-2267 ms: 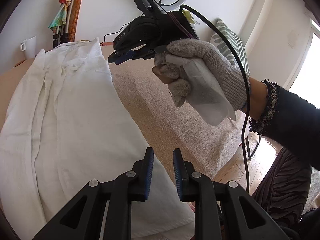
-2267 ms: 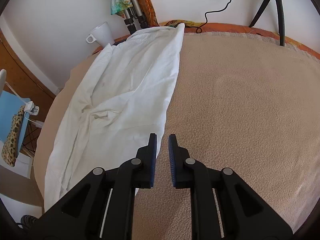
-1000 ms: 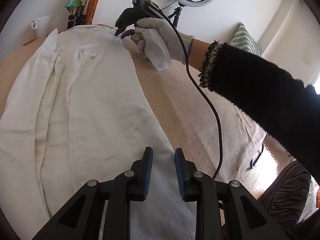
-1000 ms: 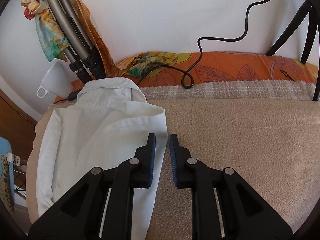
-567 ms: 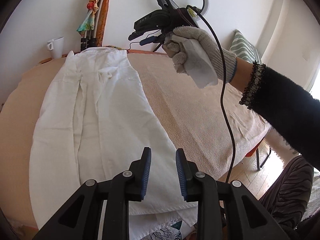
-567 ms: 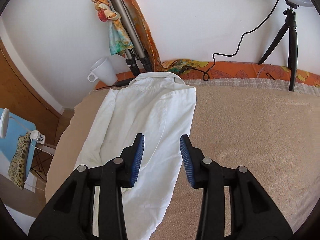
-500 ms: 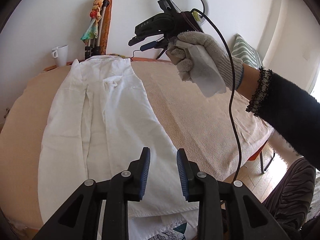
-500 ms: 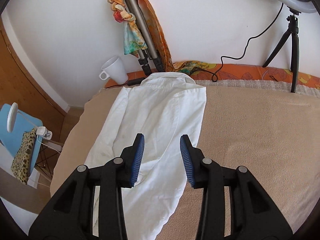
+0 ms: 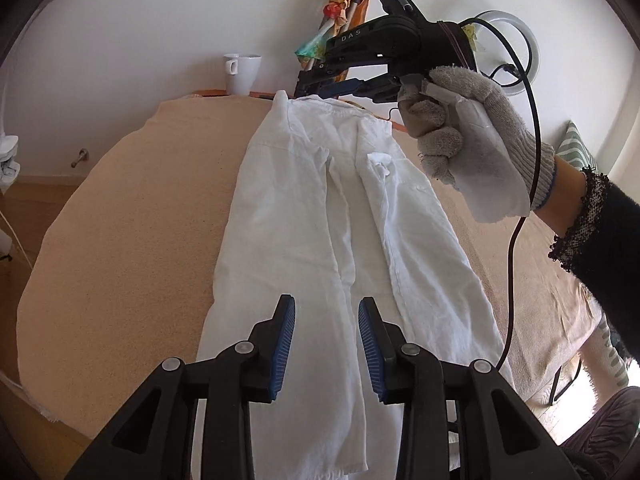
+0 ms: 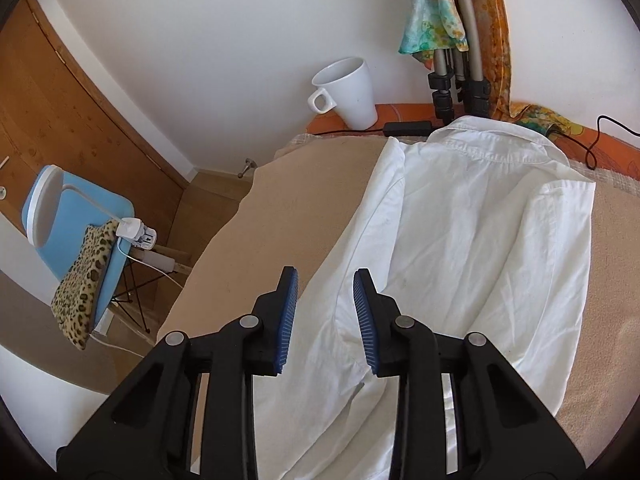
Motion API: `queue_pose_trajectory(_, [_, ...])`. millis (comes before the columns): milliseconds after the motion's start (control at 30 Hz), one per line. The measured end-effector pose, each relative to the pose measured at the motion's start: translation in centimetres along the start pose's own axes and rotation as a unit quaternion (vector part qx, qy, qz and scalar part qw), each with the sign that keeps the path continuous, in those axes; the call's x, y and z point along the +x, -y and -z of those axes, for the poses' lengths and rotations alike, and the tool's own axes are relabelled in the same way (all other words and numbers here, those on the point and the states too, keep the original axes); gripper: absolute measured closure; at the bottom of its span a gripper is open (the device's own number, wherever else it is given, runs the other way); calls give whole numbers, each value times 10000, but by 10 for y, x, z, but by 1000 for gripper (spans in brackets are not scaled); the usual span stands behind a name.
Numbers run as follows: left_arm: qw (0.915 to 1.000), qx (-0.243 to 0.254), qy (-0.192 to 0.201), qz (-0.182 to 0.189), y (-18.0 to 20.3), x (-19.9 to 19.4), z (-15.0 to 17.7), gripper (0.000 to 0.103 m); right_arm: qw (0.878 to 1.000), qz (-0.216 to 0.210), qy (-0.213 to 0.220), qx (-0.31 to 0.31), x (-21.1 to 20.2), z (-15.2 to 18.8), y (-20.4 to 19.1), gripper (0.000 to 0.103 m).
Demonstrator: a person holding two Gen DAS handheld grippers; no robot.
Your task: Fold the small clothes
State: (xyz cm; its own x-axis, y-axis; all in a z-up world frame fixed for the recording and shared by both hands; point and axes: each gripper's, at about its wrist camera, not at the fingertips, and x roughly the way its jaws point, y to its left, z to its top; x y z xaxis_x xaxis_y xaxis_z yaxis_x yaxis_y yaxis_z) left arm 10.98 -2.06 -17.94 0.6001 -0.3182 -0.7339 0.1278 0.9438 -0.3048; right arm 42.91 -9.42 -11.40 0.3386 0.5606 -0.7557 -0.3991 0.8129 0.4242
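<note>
Left wrist view: my left gripper (image 9: pixel 326 346) hangs with jaws apart, empty, above the white shirt (image 9: pixel 340 216) lying lengthwise on the beige cover (image 9: pixel 132 208); my right gripper (image 10: pixel 325 318) likewise parted, gripping nothing

shirt (image 9: pixel 320 240) hem: cut off by frame | tripod (image 10: pixel 460 40) top: cropped

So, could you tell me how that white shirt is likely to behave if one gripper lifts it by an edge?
The white shirt looks thin and creased, so it would probably droop rather than hold shape. Its folded-in sleeves seem loose and may fall open. Lying on the textured beige cover, it would likely drag, not slide.
</note>
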Motion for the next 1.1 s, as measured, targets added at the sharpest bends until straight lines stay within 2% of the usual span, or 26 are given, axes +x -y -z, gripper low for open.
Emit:
queue_pose_trajectory(100, [9993, -217, -320, 5, -12, 21, 1, 70, 9994, -162, -273, -119, 34, -3, -7, 71])
queue_pose_trajectory(167, [9989, -273, -383, 31, -15, 28, 4, 70, 9982, -218, -478, -284, 53, -3, -10, 72])
queue_pose_trajectory(267, [9994, -68, -329, -50, -10, 31, 4, 69, 9962, 45, -695, -517, 76, -6, -3, 74])
queue_pose_trajectory(433, [9995, -145, -282, 3, -12, 34, 3, 69, 9964, 425, -695, -237, 101, -26, 34, 75])
queue_pose_trajectory(500, [9995, -167, -265, 4, -11, 33, 3, 69, 9958, 543, -703, -232, 110, -34, 42, 83])
queue_pose_trajectory(633, [9996, -159, -214, -31, -8, 33, 5, 68, 9955, 652, -677, -98, 118, -56, 48, 84])
queue_pose_trajectory(800, [9994, -250, -231, 46, -11, 37, 0, 63, 9887, 1113, -984, -208, 138, -84, 41, 86])
queue_pose_trajectory(967, [9997, -160, -201, 4, -7, 39, 0, 61, 9881, 1354, -706, -187, 153, -105, 44, 87])
queue_pose_trajectory(1100, [9995, -132, -279, 85, -9, 37, 0, 59, 9945, 945, -422, 157, 129, -104, 49, 85])
